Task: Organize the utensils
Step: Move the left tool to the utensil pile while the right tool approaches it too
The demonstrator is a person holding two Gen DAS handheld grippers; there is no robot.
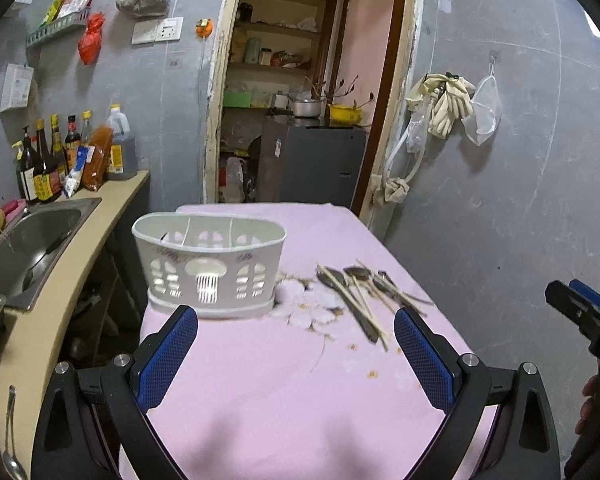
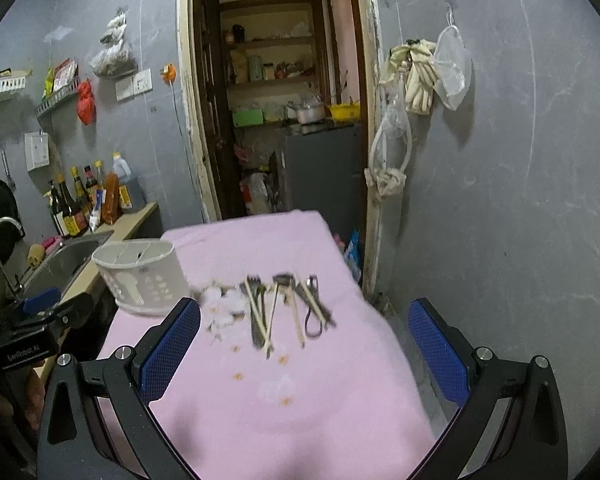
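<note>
step: first pick | utensils (image 2: 286, 308) lie loose mid-frame on the pink counter (image 2: 284, 408), white caddy (image 1: 209, 268) left of them | right hand-held gripper (image 2: 304, 344) and left hand-held gripper (image 1: 296, 354) both released, empty | you take one handle end, square on, lift singly.

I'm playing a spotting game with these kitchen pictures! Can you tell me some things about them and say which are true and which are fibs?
1. The white caddy stands upright on the pink tablecloth. True.
2. The chopsticks and spoons are inside the caddy. False: they lie loose on the cloth to its right.
3. The left gripper is open and holds nothing. True.
4. The right gripper is squeezing a spoon. False: it is open and holds nothing.
5. A sink sits left of the table. True.
</note>
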